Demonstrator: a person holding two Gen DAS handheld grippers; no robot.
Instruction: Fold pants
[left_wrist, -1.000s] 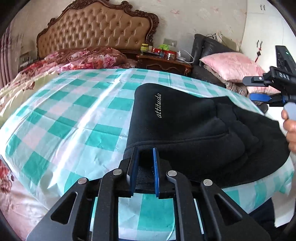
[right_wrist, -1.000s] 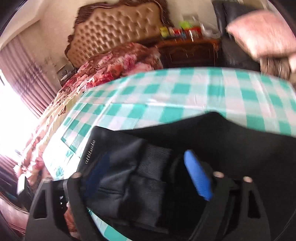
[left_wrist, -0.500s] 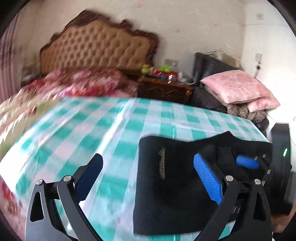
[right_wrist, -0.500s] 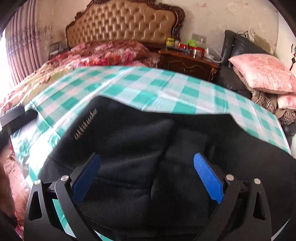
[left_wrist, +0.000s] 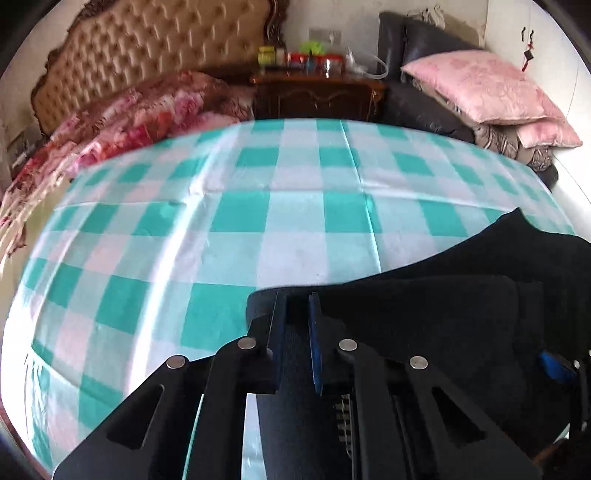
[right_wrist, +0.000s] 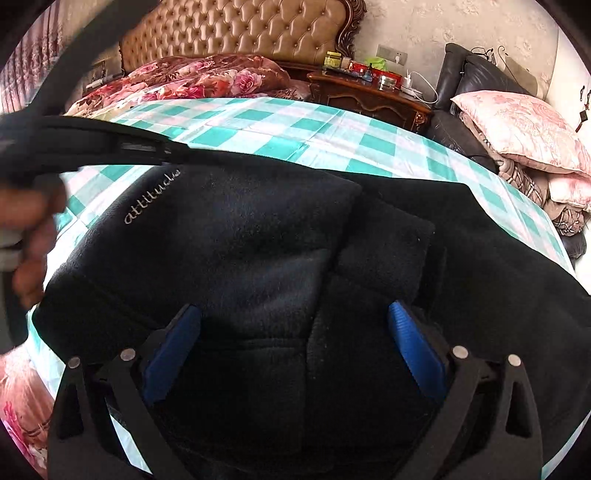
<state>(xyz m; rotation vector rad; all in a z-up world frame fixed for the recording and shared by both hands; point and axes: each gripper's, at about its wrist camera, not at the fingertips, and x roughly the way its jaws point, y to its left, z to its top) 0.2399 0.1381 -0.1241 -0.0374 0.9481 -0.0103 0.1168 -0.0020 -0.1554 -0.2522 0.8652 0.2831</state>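
Observation:
The black fleece pants (right_wrist: 280, 258) lie folded in a bundle on the green-and-white checked cloth (right_wrist: 332, 136), with the word "attitude" near their left edge. In the left wrist view my left gripper (left_wrist: 296, 314) is shut on the left front edge of the pants (left_wrist: 424, 314). My right gripper (right_wrist: 295, 339) is open, its blue pads (right_wrist: 410, 339) spread just above the middle of the bundle. The left gripper's black body and the hand holding it show at the left of the right wrist view.
The checked cloth (left_wrist: 221, 221) covers a table beside a bed with a tufted headboard (left_wrist: 147, 48) and floral quilt (left_wrist: 140, 114). A dark nightstand (right_wrist: 369, 96) with jars stands behind. Pink pillows (left_wrist: 487, 85) lie on a black chair at the right.
My left gripper was shut on the pants edge, opened and lifted, and is now shut on the edge again. My right gripper stays open over the bundle.

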